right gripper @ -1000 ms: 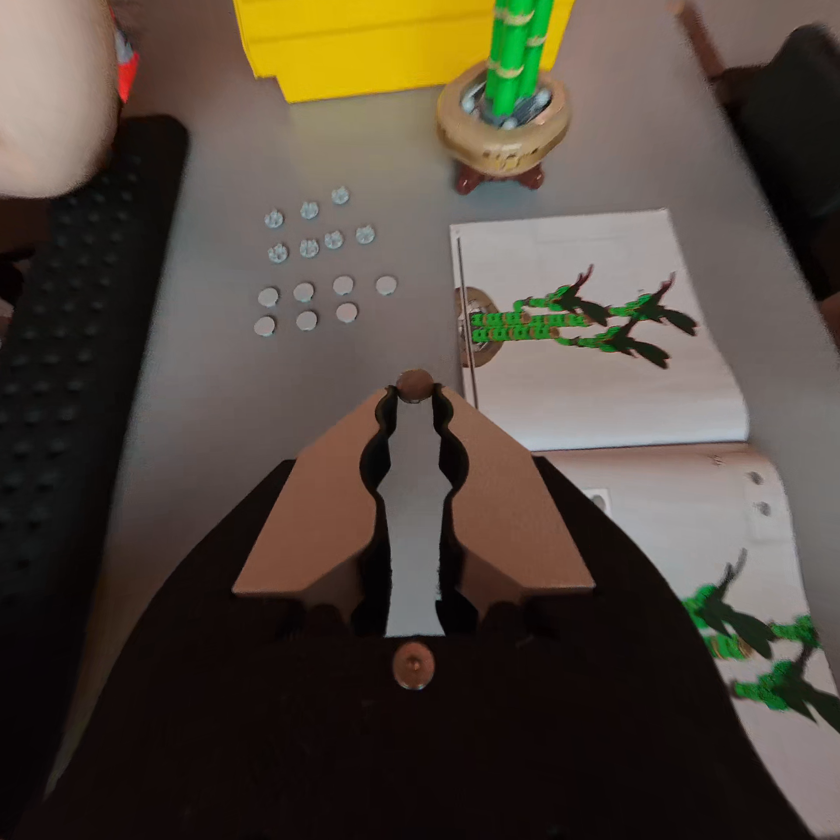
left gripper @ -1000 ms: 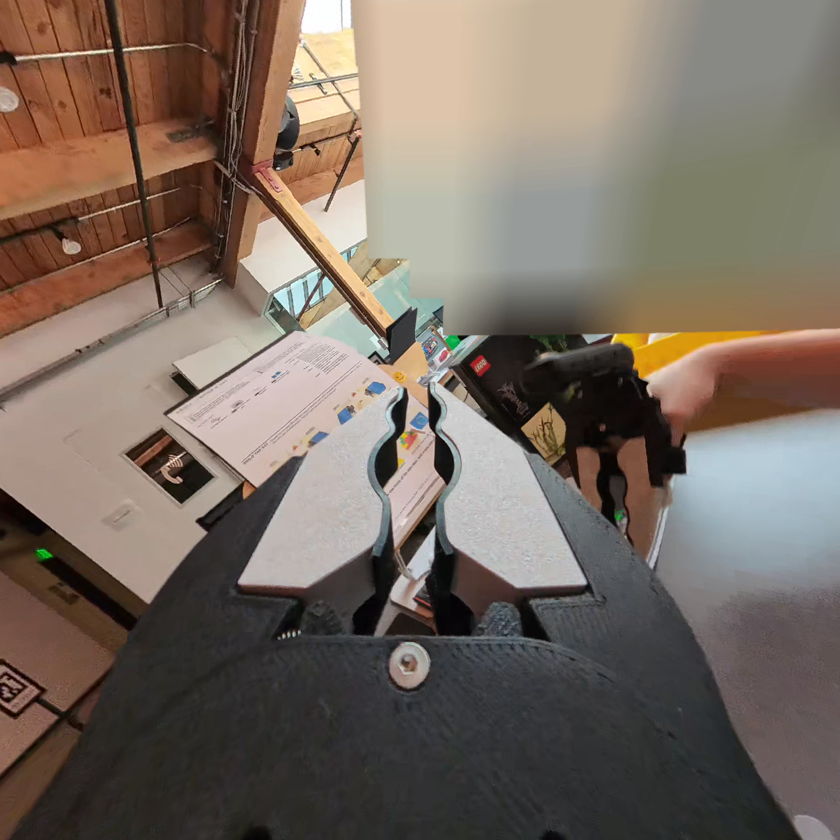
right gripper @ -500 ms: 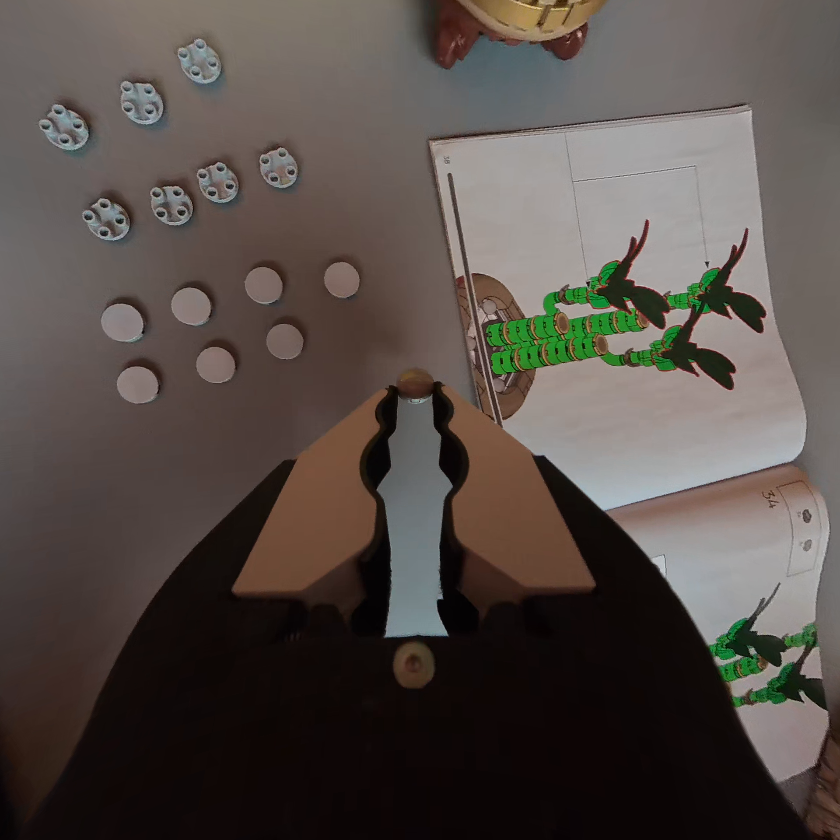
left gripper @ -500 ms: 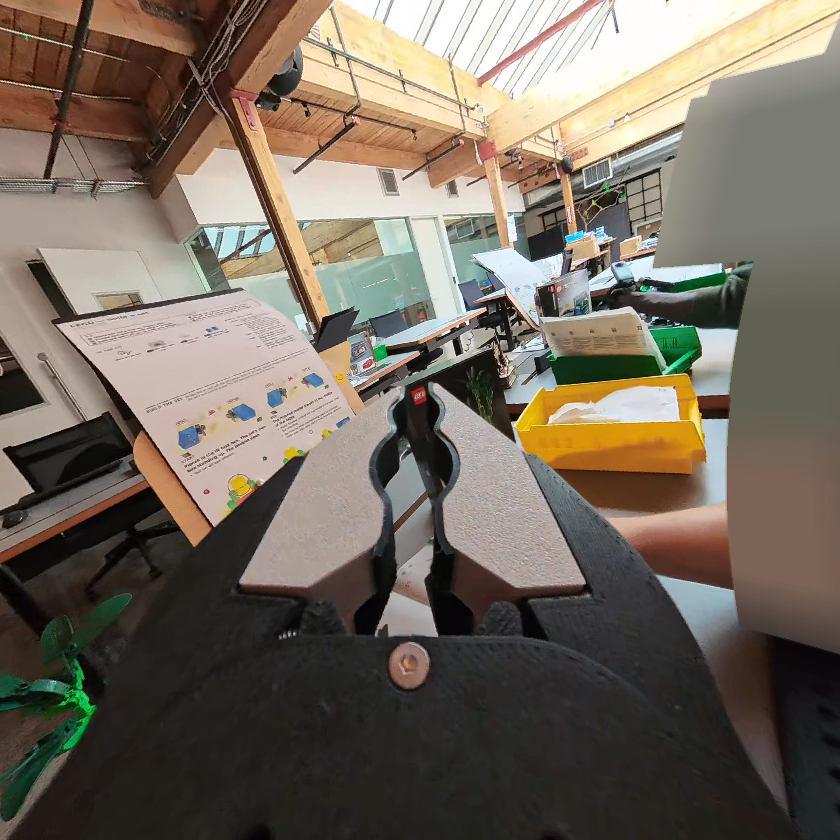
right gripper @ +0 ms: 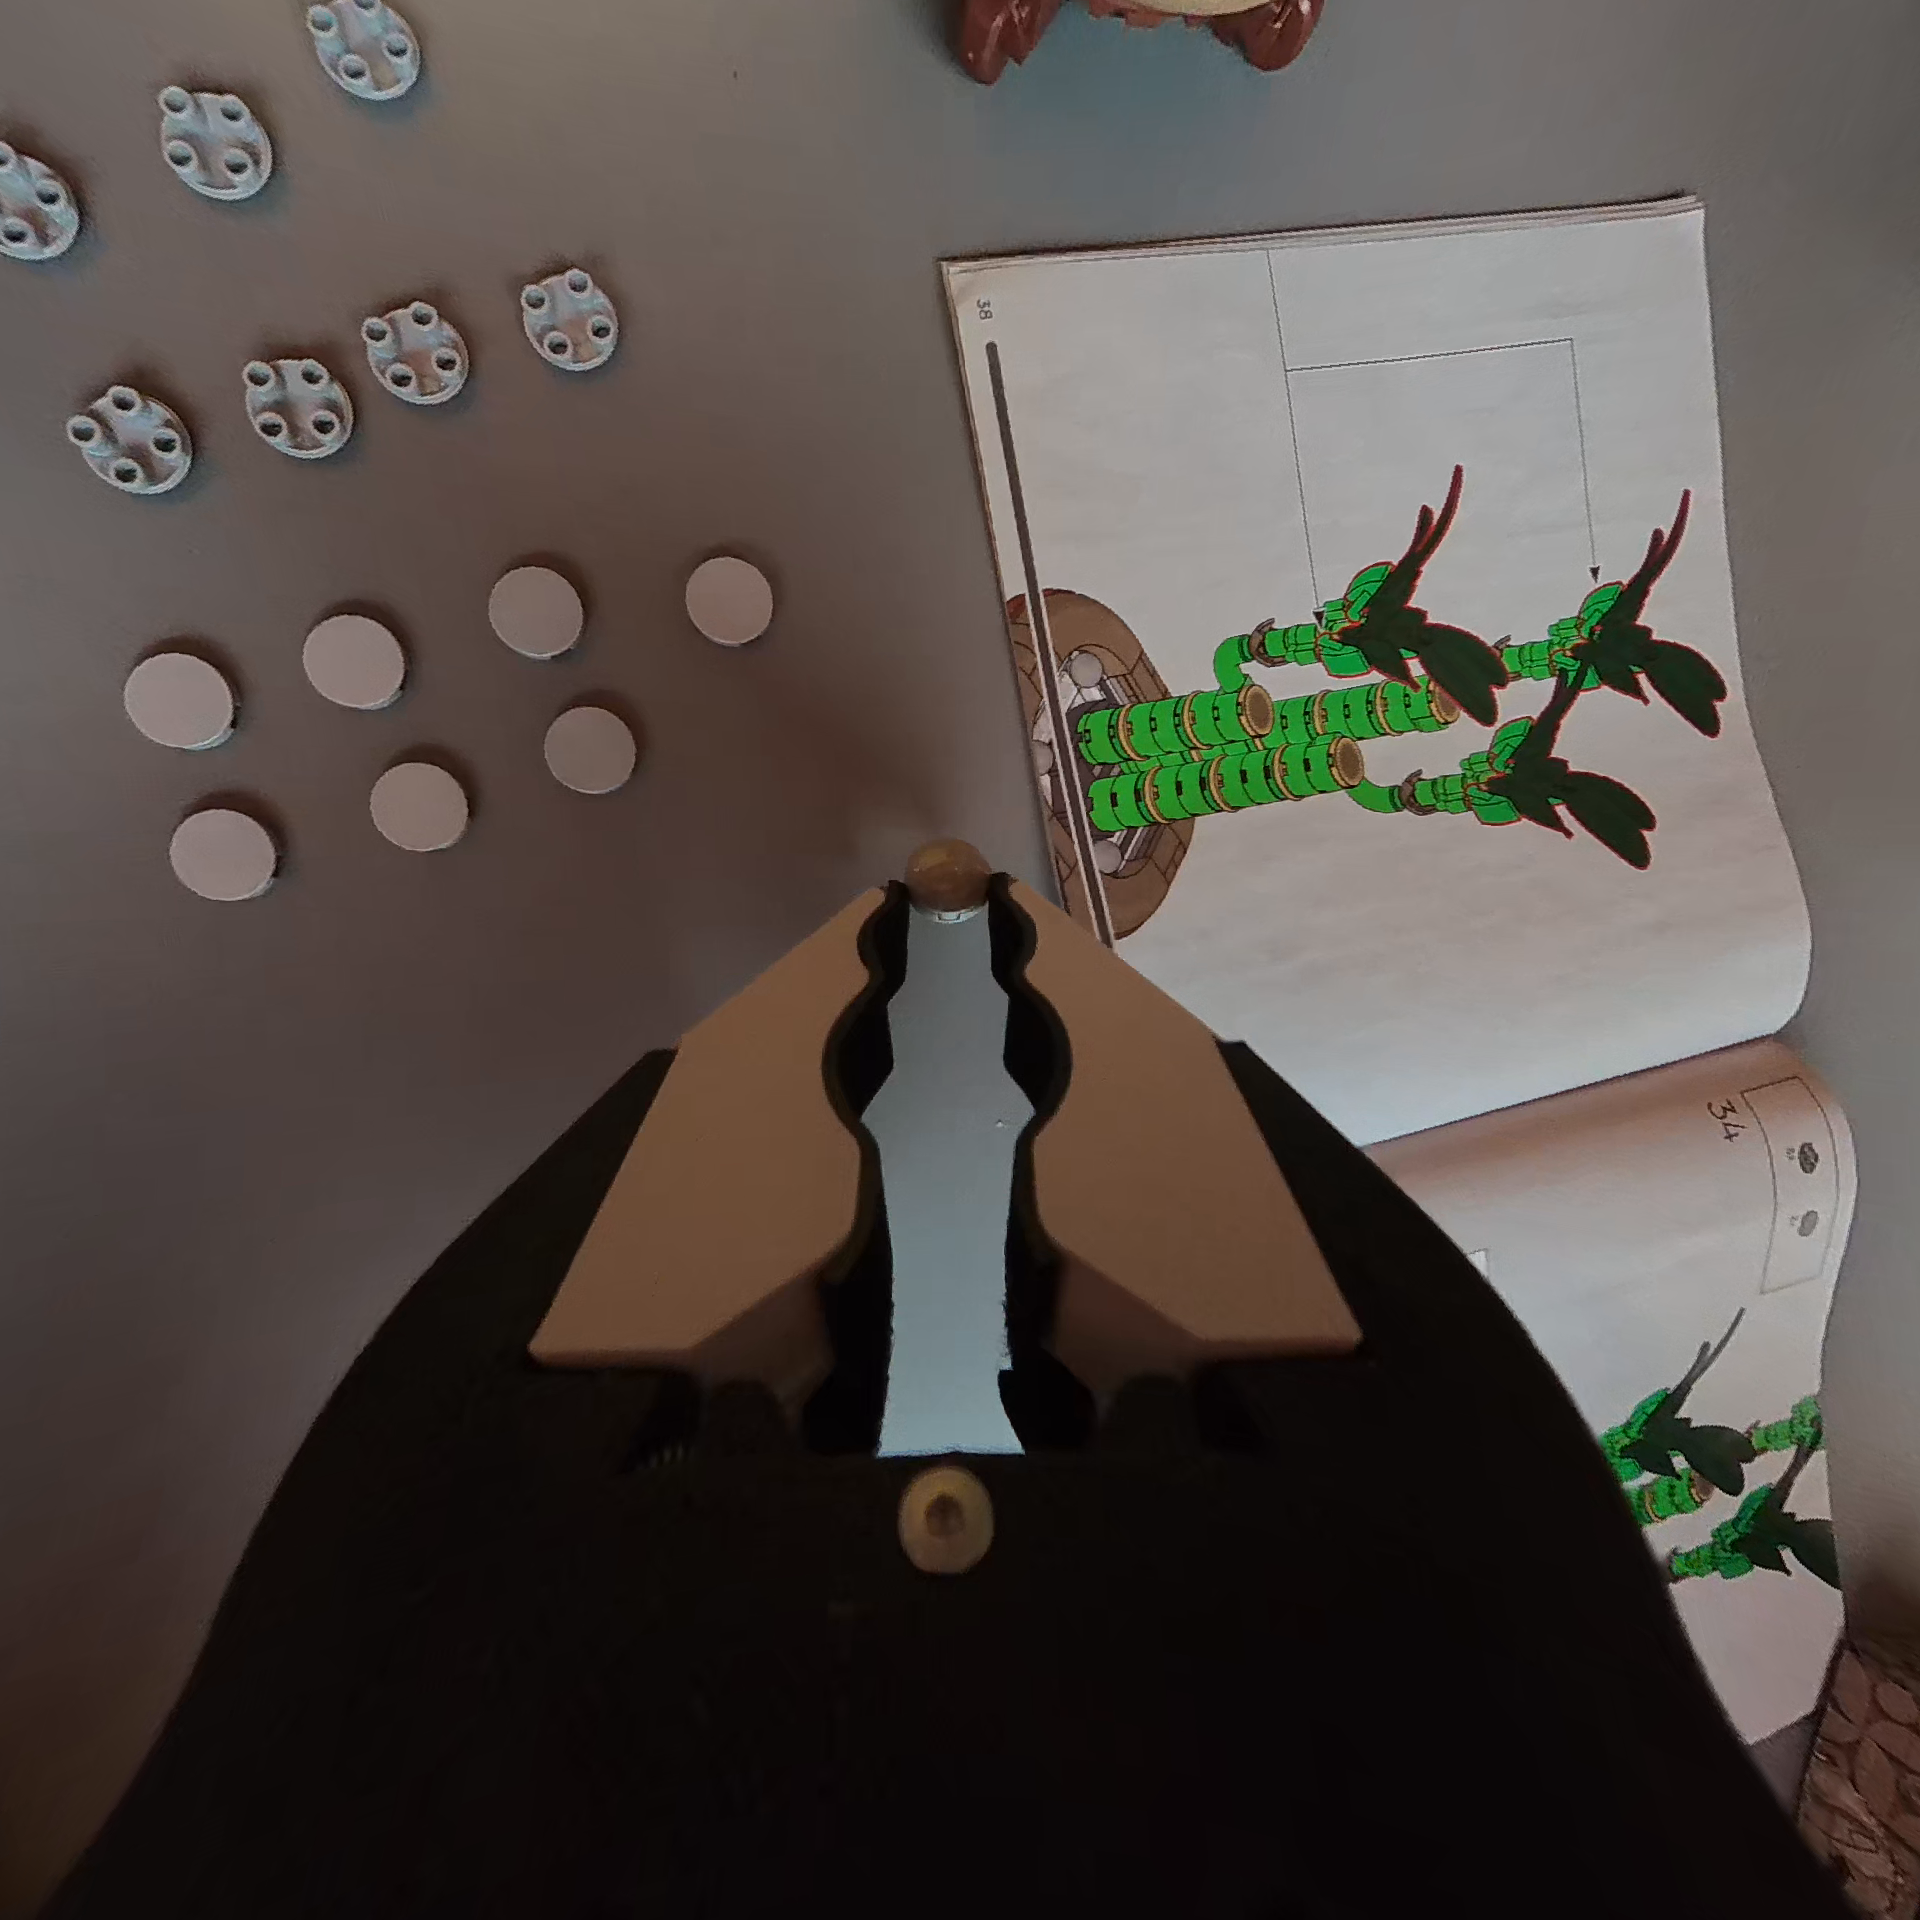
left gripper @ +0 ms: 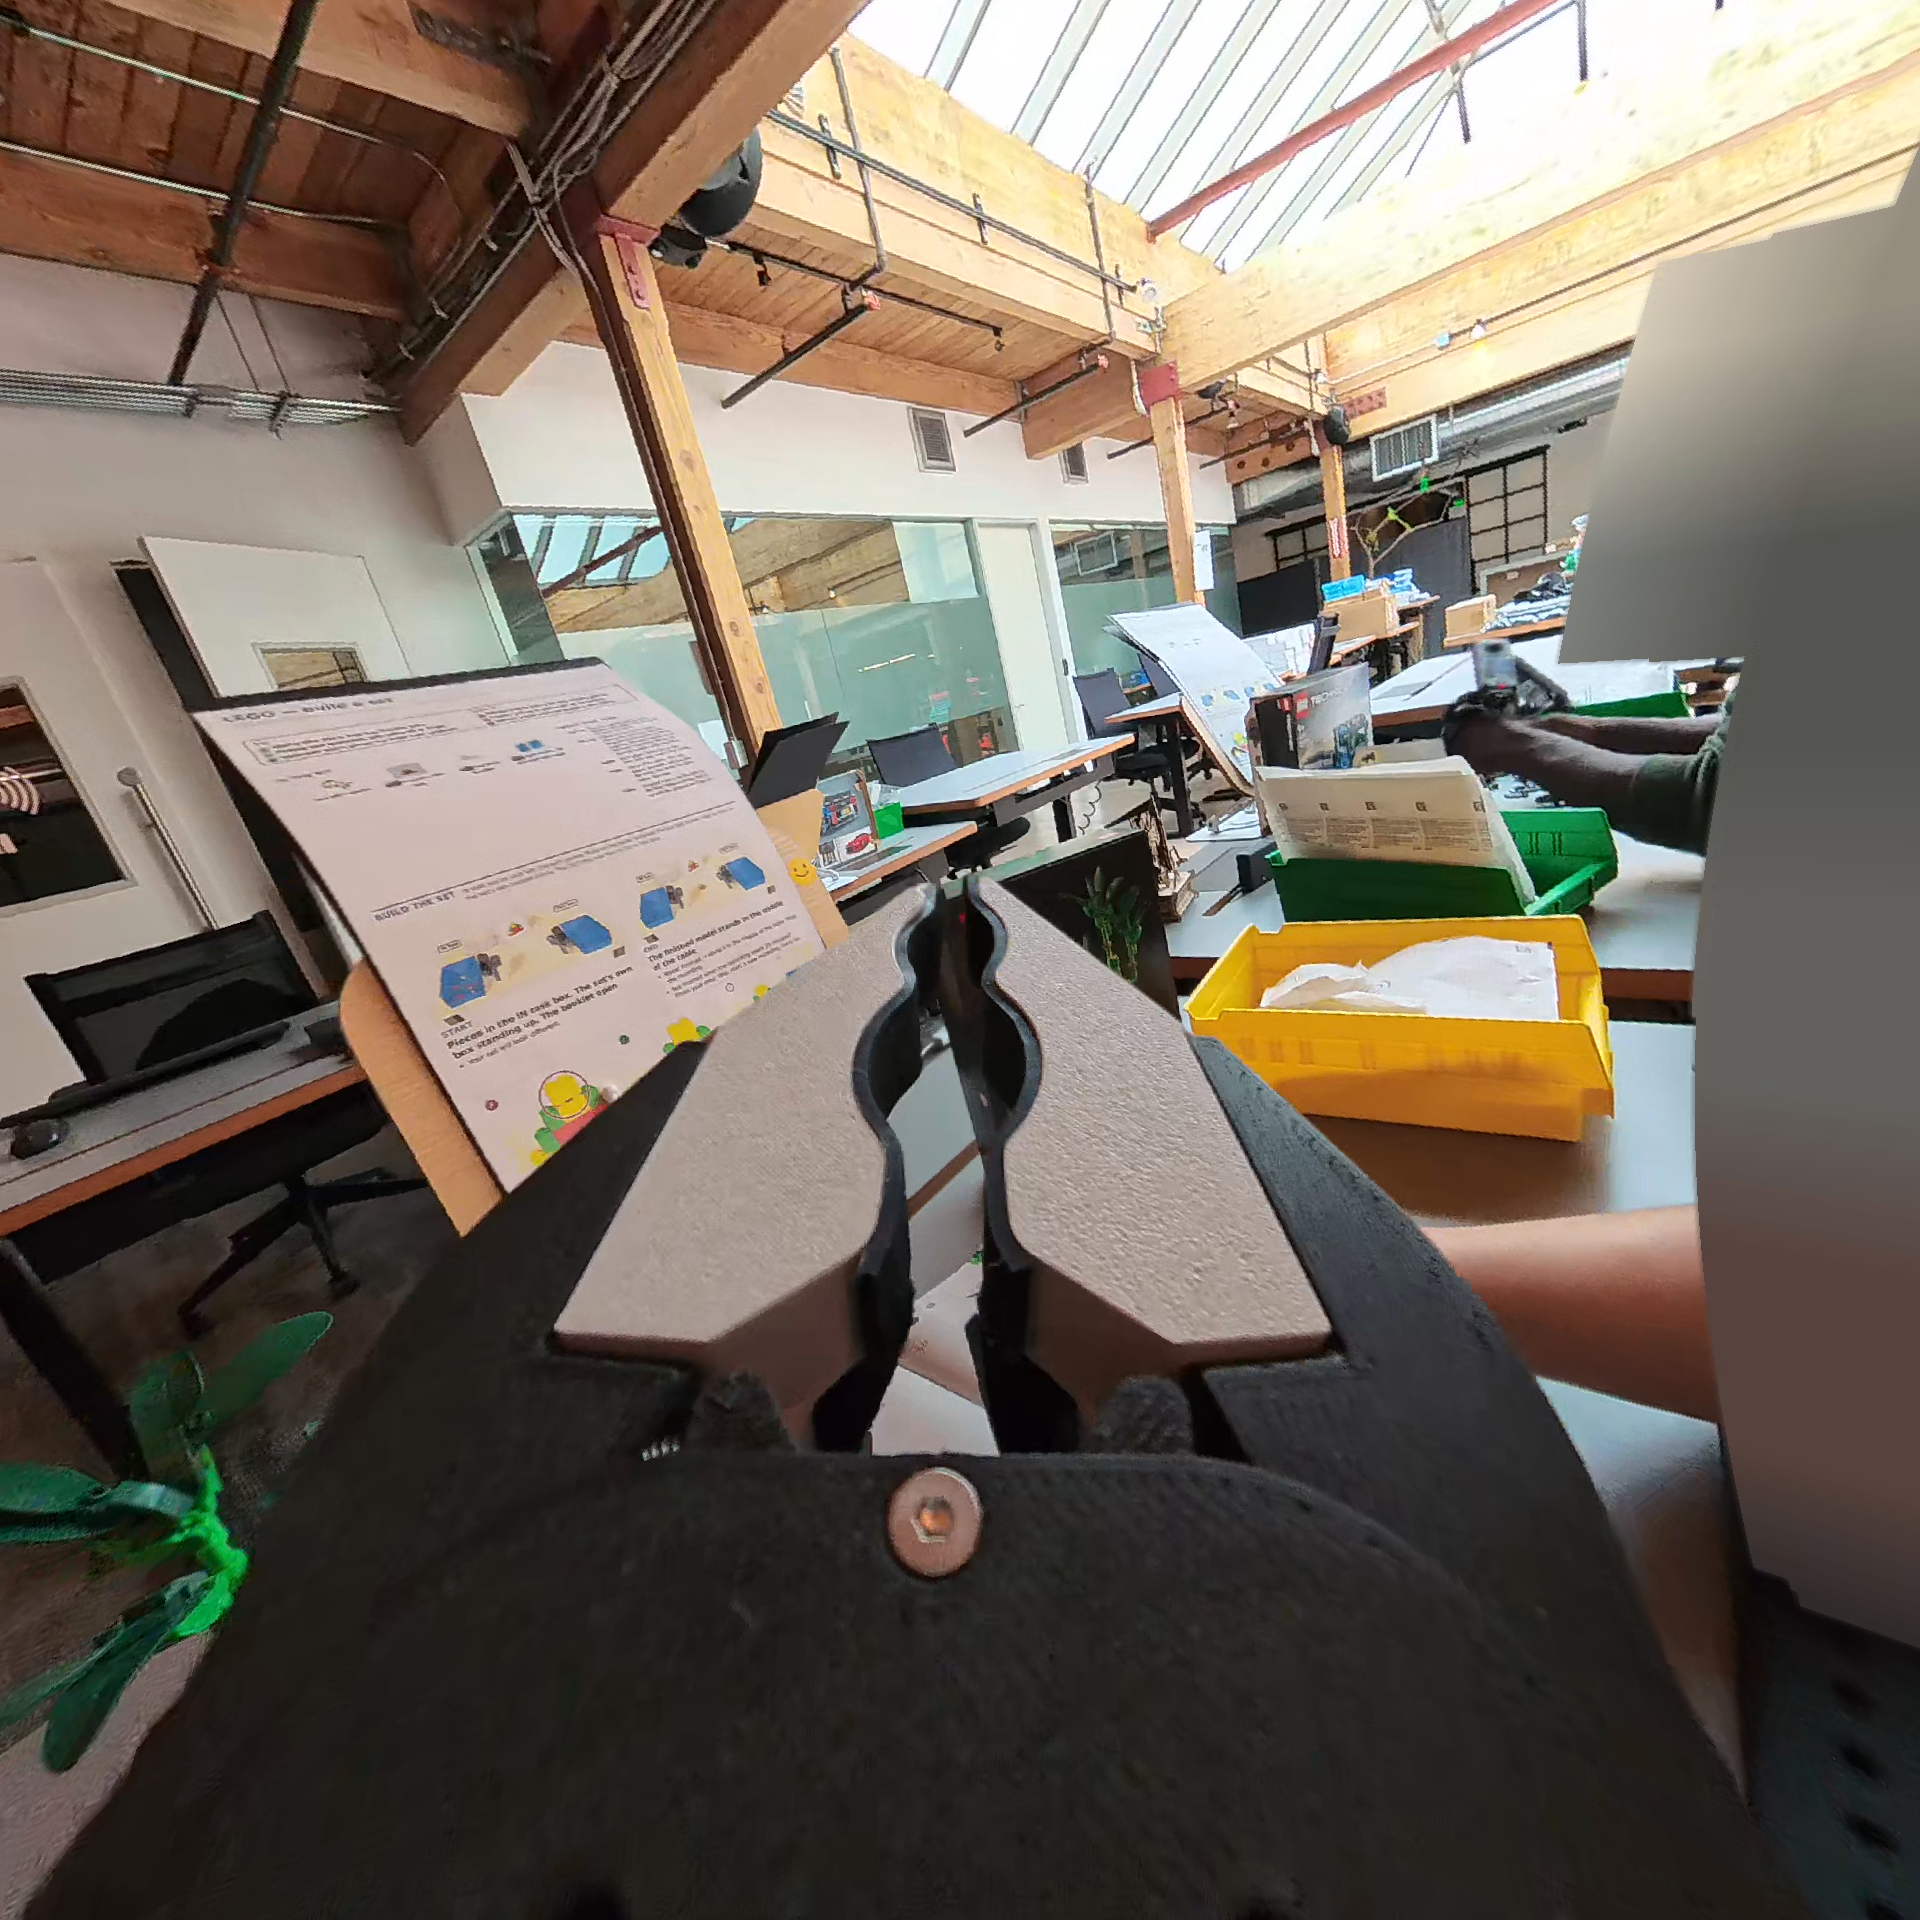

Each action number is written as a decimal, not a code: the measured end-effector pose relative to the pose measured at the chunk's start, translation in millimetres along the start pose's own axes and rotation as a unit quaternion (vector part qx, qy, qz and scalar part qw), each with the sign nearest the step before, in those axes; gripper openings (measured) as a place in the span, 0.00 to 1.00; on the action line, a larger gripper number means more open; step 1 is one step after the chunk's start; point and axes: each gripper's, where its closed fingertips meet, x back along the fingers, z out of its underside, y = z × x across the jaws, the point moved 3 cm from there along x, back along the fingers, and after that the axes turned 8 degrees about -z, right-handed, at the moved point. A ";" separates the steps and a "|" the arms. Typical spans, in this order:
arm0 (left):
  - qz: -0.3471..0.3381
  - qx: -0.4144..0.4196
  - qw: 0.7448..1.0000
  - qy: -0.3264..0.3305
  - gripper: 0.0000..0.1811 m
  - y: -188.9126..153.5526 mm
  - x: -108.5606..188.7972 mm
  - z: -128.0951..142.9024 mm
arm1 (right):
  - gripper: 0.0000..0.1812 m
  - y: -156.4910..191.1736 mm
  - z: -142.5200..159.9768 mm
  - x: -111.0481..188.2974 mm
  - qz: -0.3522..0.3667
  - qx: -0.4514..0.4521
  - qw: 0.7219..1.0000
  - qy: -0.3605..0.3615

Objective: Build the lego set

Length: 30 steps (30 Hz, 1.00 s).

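My right gripper (right gripper: pixel 945 891) is shut on a small round tan piece (right gripper: pixel 943 871) at its tips, held above the grey table (right gripper: pixel 727 312). To its left lie several flat grey round tiles (right gripper: pixel 353 661) and, farther off, several grey round studded plates (right gripper: pixel 416 351). An open instruction booklet (right gripper: pixel 1403 935) showing a green bamboo plant lies to the right. The brown foot of the pot model (right gripper: pixel 1013 42) peeks in at the top edge. My left gripper (left gripper: pixel 951 896) is shut and empty, pointing out over the room. Green leaf pieces (left gripper: pixel 156 1538) show at its lower left.
In the left wrist view, a yellow bin (left gripper: pixel 1403 1039) with white bags sits on the table to the right, a green bin (left gripper: pixel 1455 883) behind it. A slanted instruction board (left gripper: pixel 520 883) stands left. A person's forearm (left gripper: pixel 1558 1309) crosses at the right. Another person works at the far desk. Left tips to right tips: about 35 cm. Between my right fingertips and the pot model (right gripper: pixel 1013 42) there is roughly 15 cm.
My right gripper has come down closer to the table with the tan piece; the pot has slid out at the top. My left gripper has tilted from the ceiling to level.
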 end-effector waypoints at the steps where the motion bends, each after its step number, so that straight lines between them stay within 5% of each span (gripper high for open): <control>1: -0.002 0.005 1.000 -0.001 0.00 1.8 0.8 -0.7 | 0.08 -2.6 0.8 0.3 0.009 0.002 1.000 0.003; 5: 0.008 0.023 1.000 0.016 0.00 1.7 -2.8 6.4 | 0.08 -23.4 -4.6 16.8 0.092 0.027 0.995 -0.018; 8: -0.002 0.026 0.999 0.040 0.00 5.4 -7.8 16.3 | 0.08 -31.3 -28.9 52.1 0.157 0.075 0.979 -0.110; 13: -0.056 0.046 0.991 0.115 0.04 28.5 -16.2 46.8 | 0.08 -6.4 -72.2 147.6 0.278 0.218 0.884 -0.306; 15: -0.048 0.076 0.984 0.154 0.09 30.0 -21.3 63.1 | 0.08 7.6 -79.0 181.1 0.332 0.263 0.839 -0.343; 19: -0.008 0.165 0.968 0.187 0.14 25.2 -35.6 82.6 | 0.08 29.2 -84.5 218.4 0.371 0.301 0.797 -0.369; 30: 0.207 0.273 0.929 0.140 0.08 -36.9 -48.6 69.1 | 0.08 52.1 -84.9 255.2 0.380 0.330 0.771 -0.390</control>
